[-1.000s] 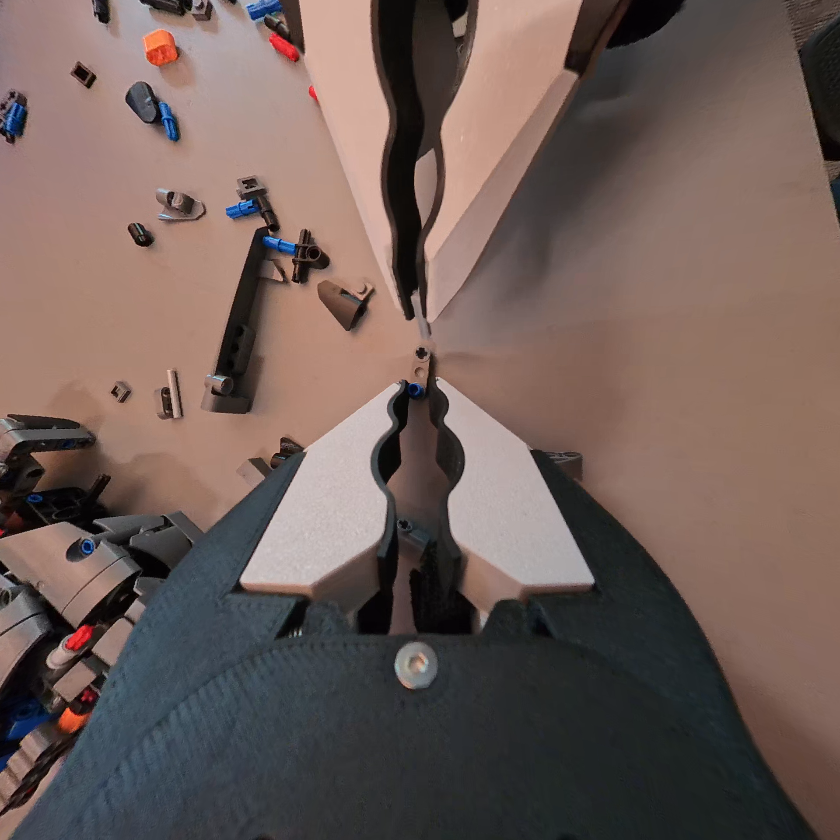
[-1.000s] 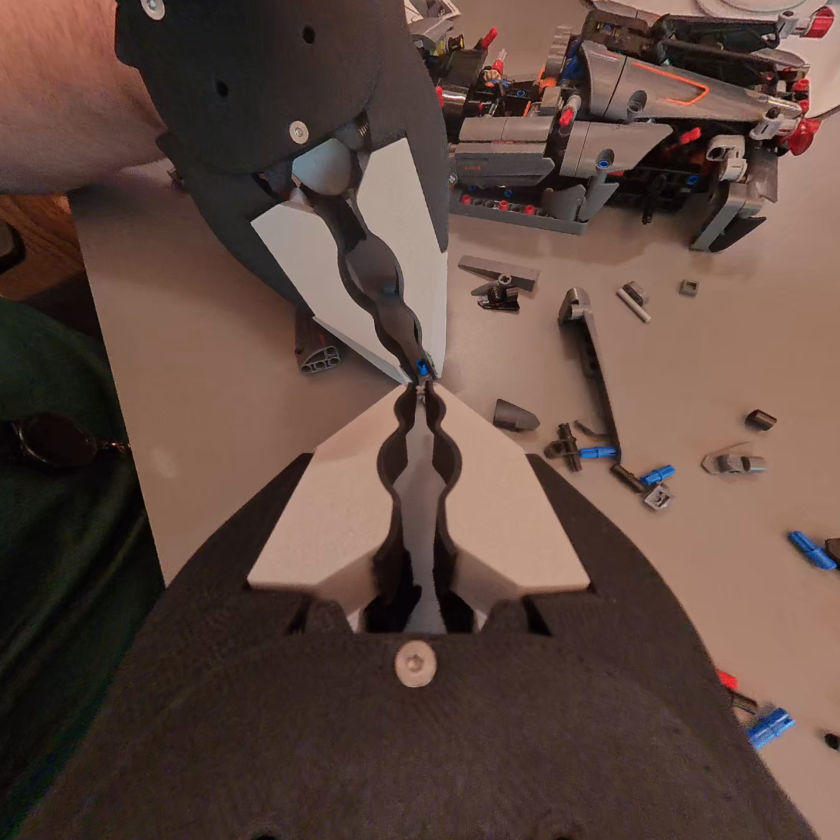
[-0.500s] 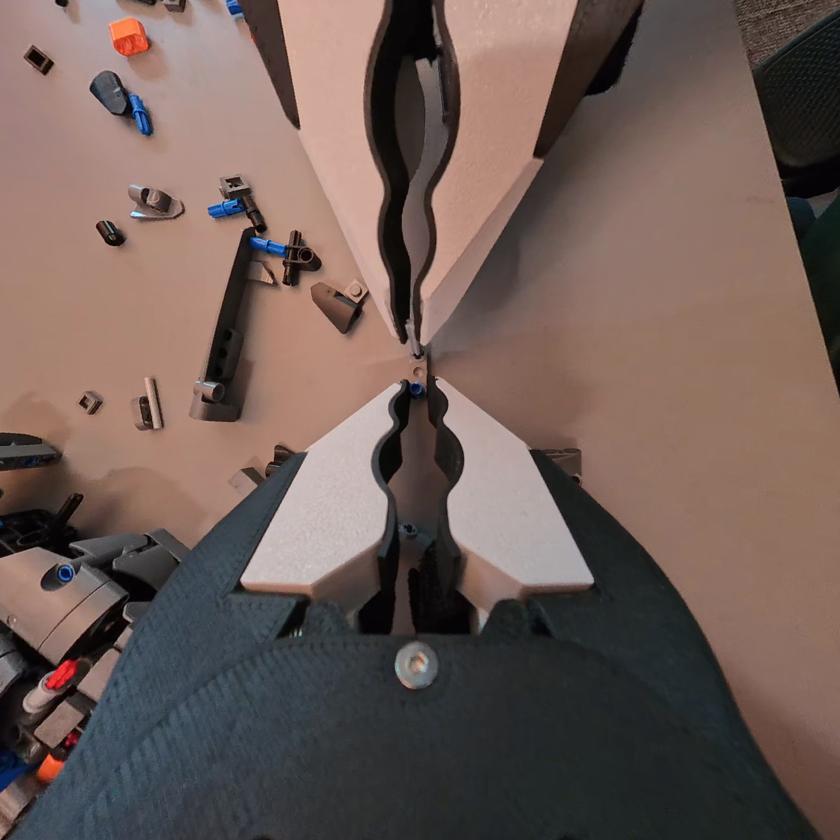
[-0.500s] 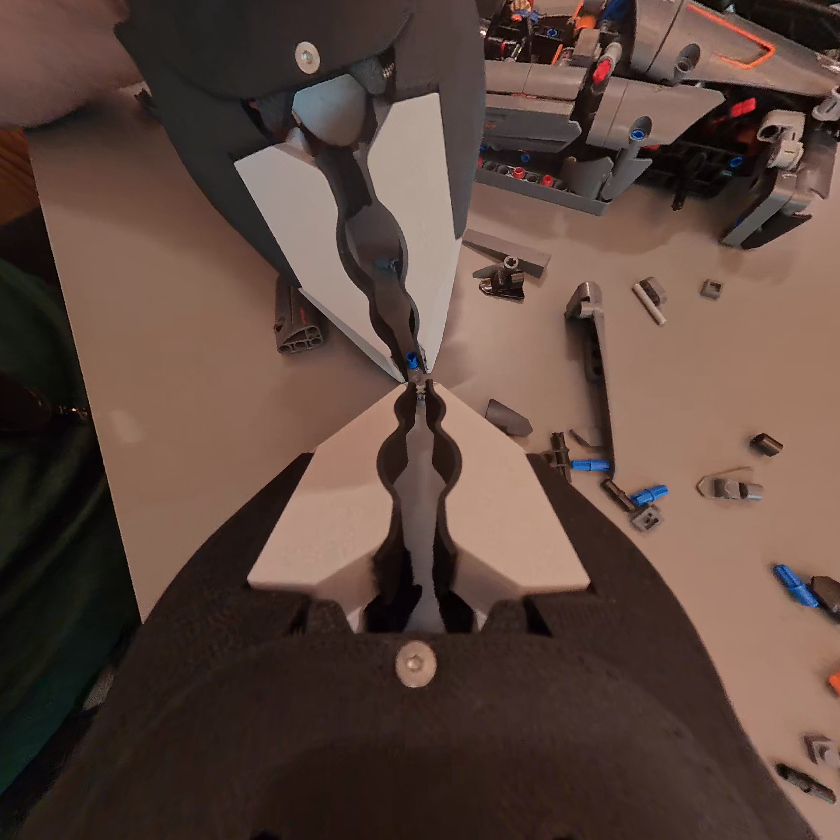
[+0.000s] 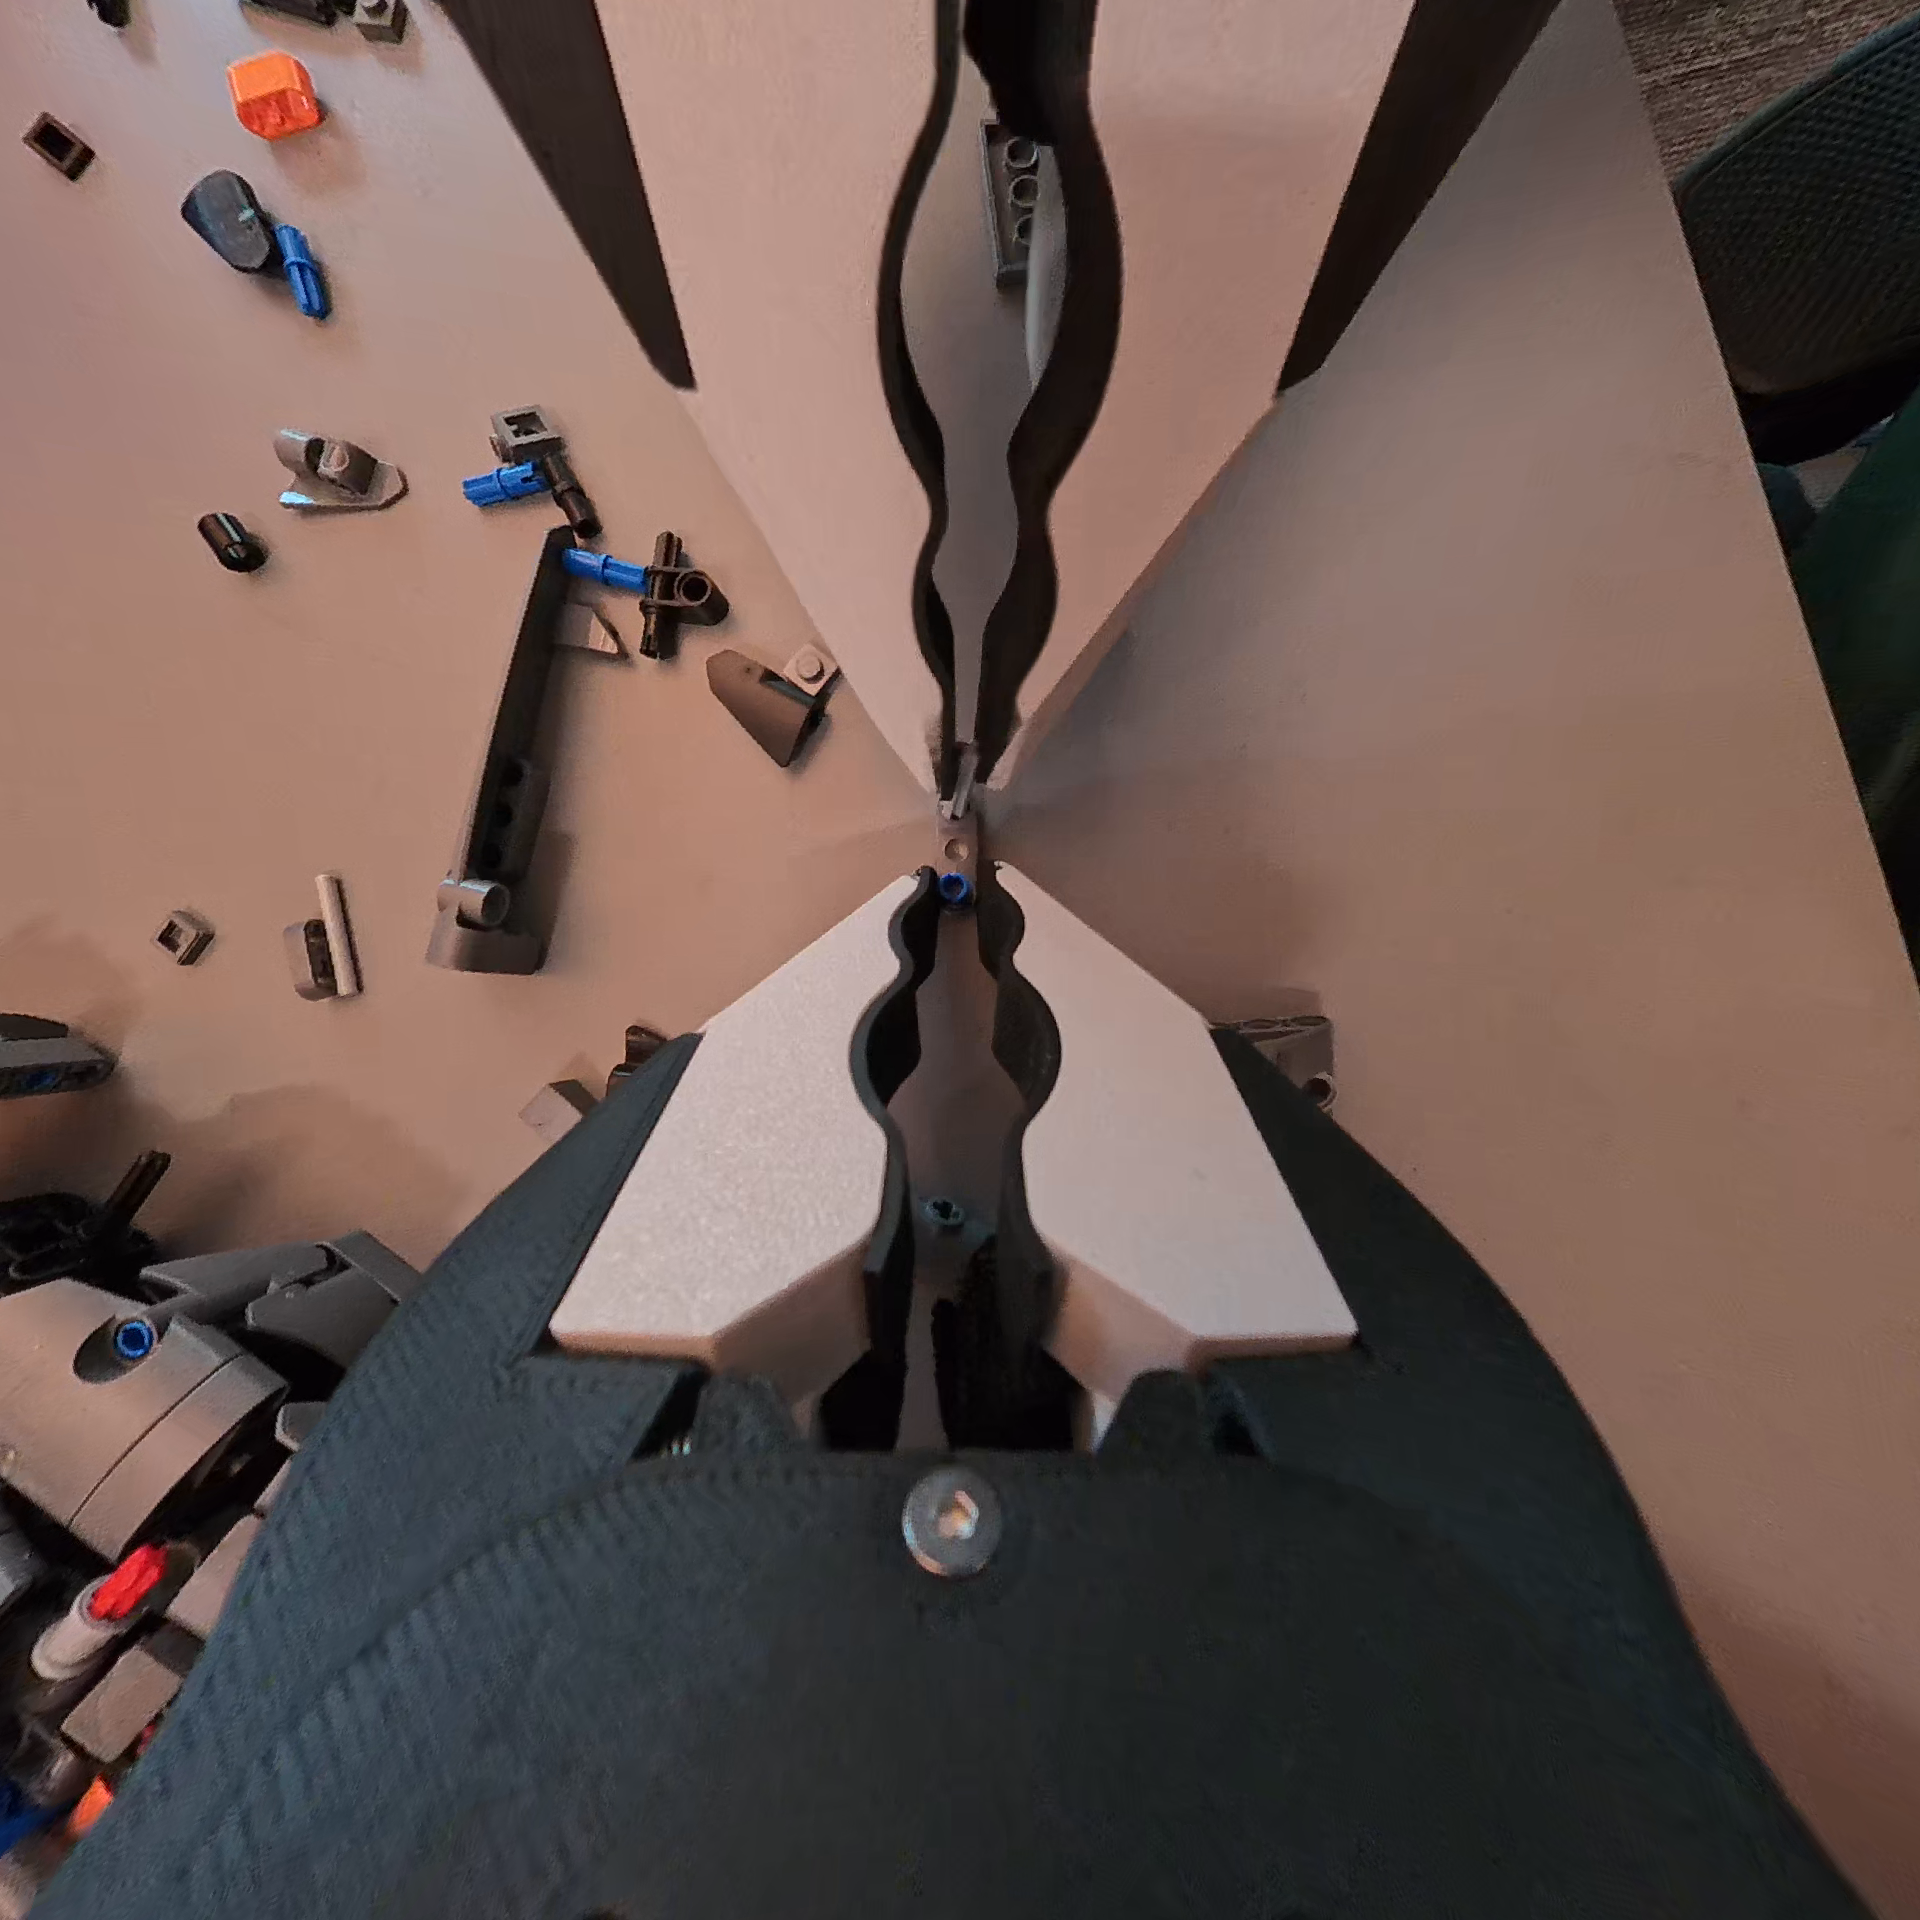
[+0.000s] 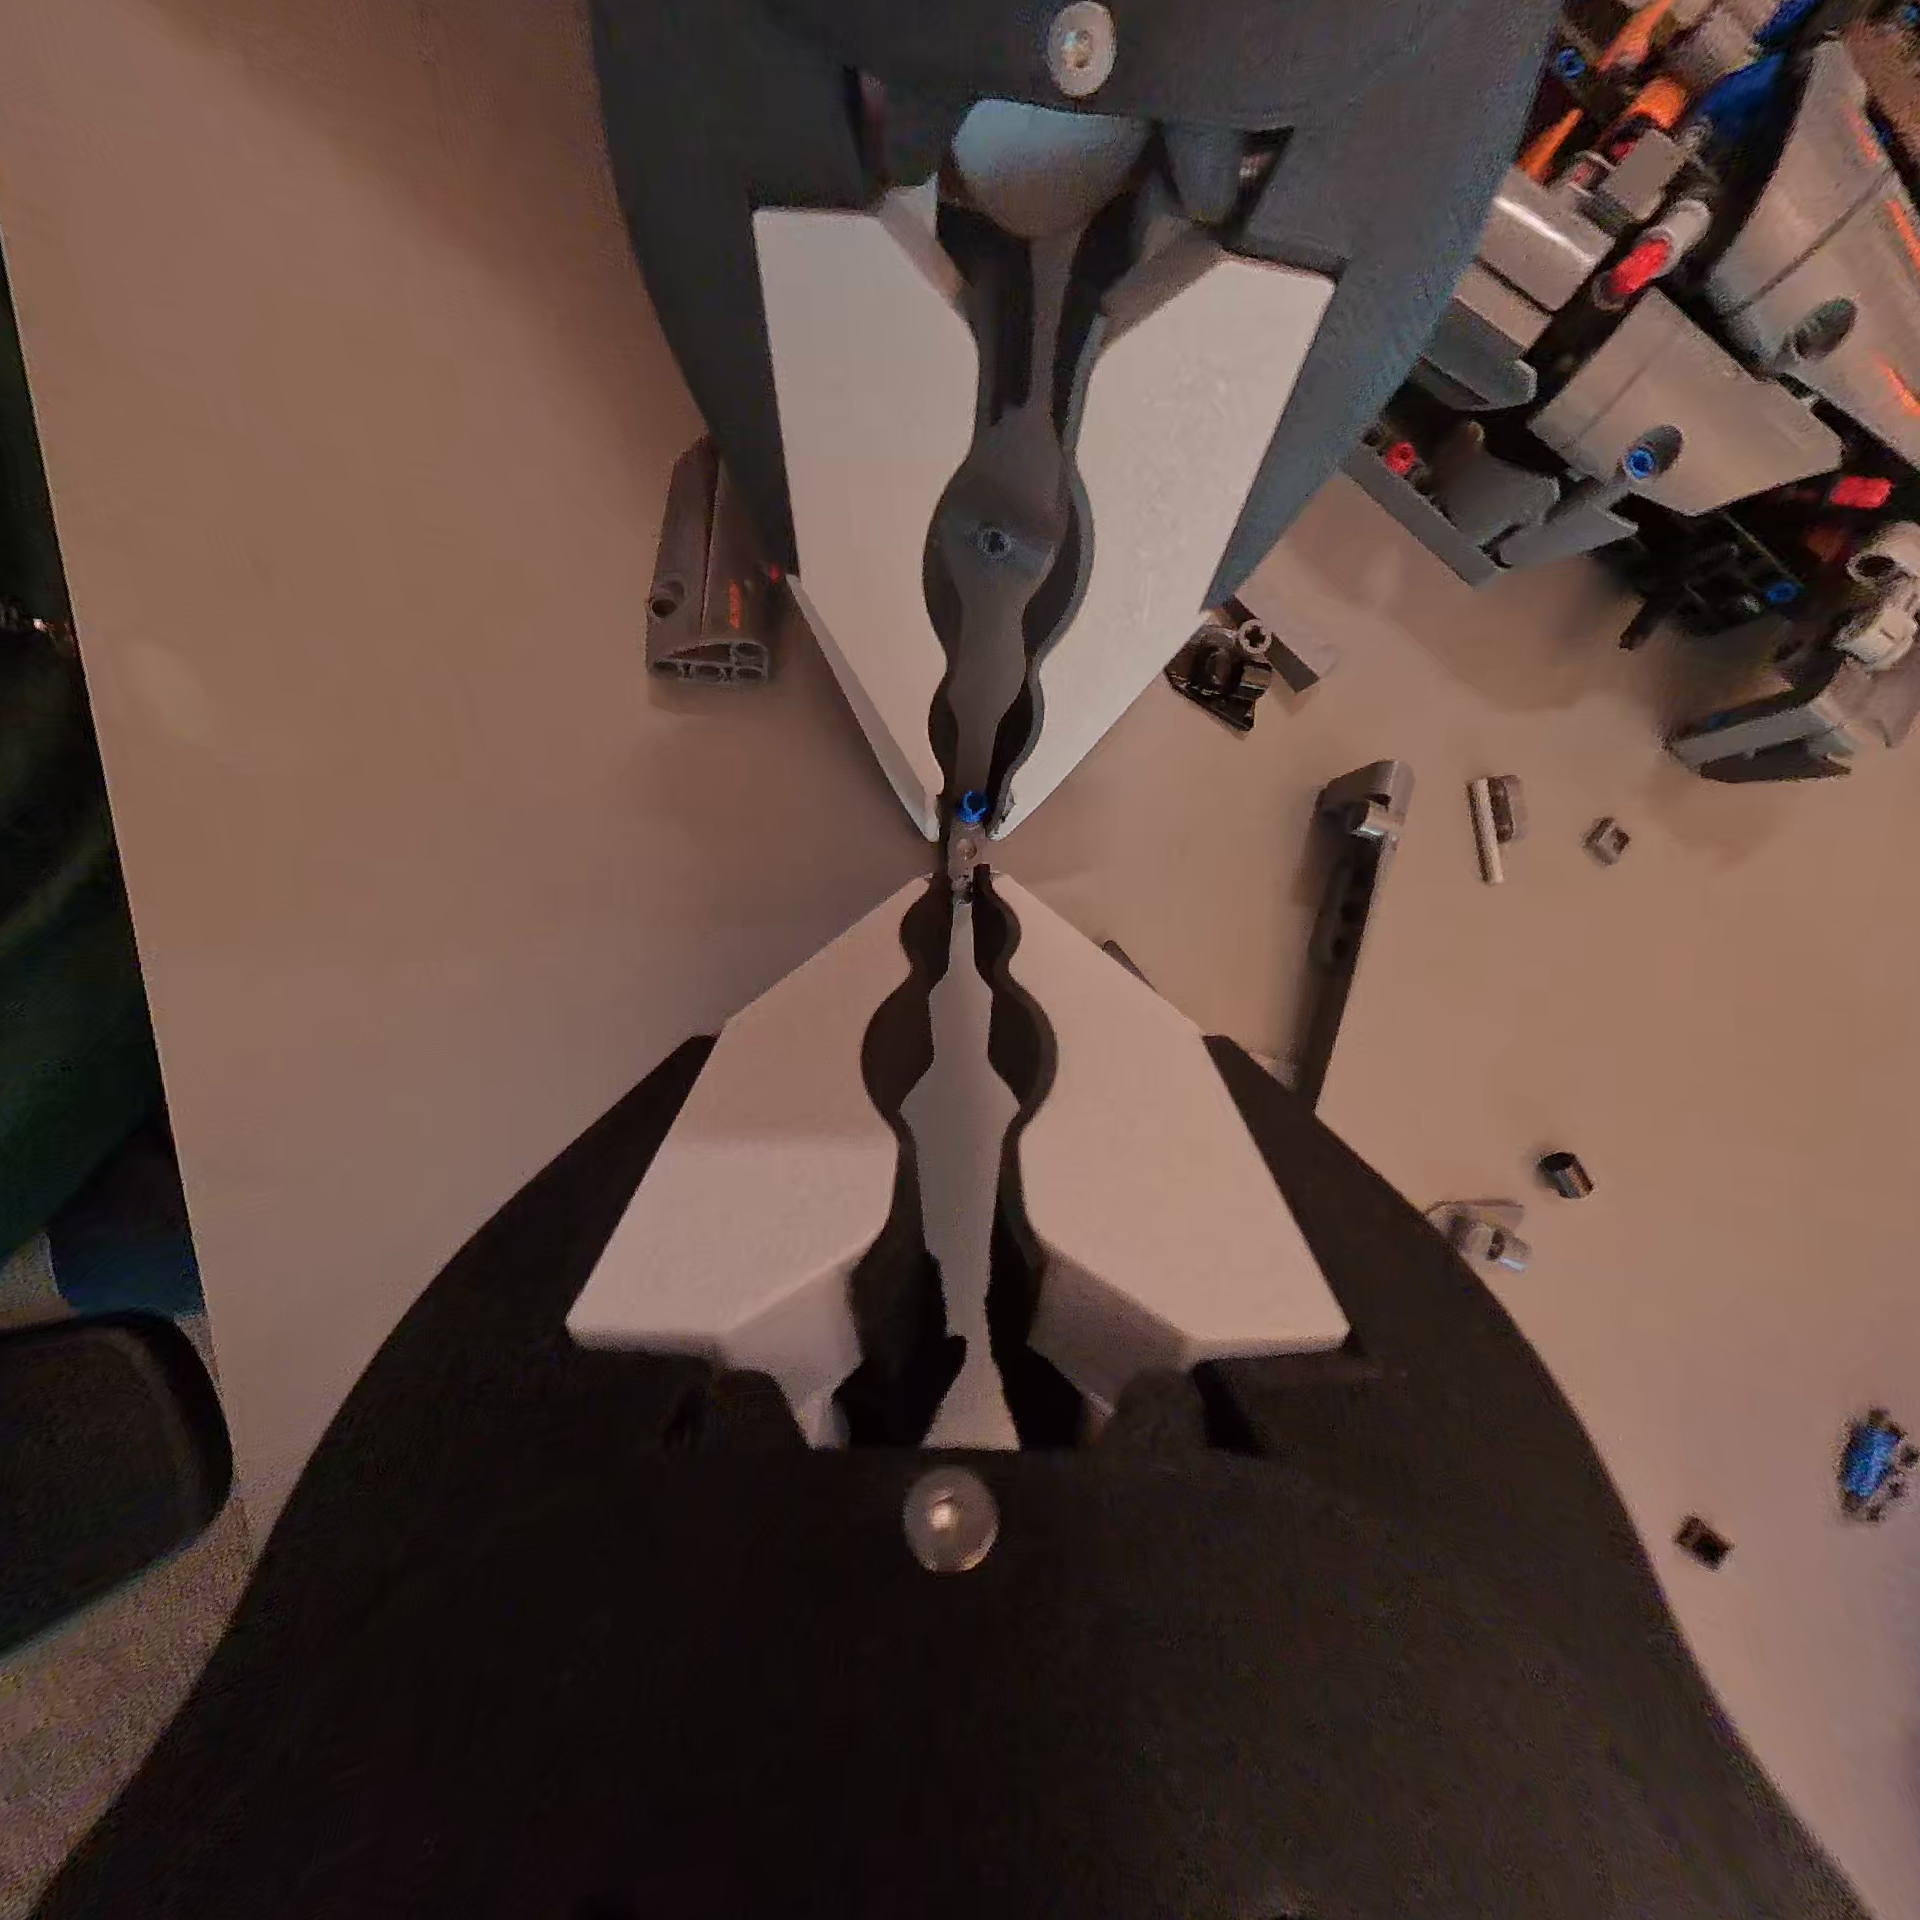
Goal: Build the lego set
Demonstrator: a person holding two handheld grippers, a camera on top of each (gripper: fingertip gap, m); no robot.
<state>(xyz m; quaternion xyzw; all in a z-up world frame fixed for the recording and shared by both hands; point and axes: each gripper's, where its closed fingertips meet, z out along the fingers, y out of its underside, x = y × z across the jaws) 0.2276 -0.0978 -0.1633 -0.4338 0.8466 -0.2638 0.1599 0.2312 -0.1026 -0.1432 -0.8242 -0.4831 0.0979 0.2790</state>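
My two grippers meet tip to tip above the table. My left gripper point(image 5: 951, 891) is shut on a small grey connector point(image 5: 956, 844) with a blue pin point(image 5: 953, 886) in it. My right gripper point(image 6: 964, 891) is shut on a thin grey axle, whose tip point(image 5: 963, 781) touches the connector's far end. In the right wrist view the connector point(image 6: 965, 847) and blue pin point(image 6: 971, 802) sit at the left gripper's tips point(image 6: 966, 821). The right gripper's tips also show in the left wrist view point(image 5: 966, 753). The large grey lego model point(image 6: 1683, 343) lies at the far right.
Loose parts lie on the table: a long dark beam point(image 5: 504, 769), blue pins point(image 5: 504, 483), an orange piece point(image 5: 272, 96), a dark wedge point(image 5: 769, 701), a grey panel point(image 6: 707, 582). Part of the model point(image 5: 125, 1392) is at lower left. A dark chair point(image 5: 1808, 197) stands past the table edge. Both grippers' tips are close together, under 4 cm apart. The orange piece point(image 5: 272, 96) is about 20 cm from both grippers' fingertips.
The two grippers have come closer and lined up straight, tip to tip. The axle tip now touches the connector. Both views have shifted over the table.
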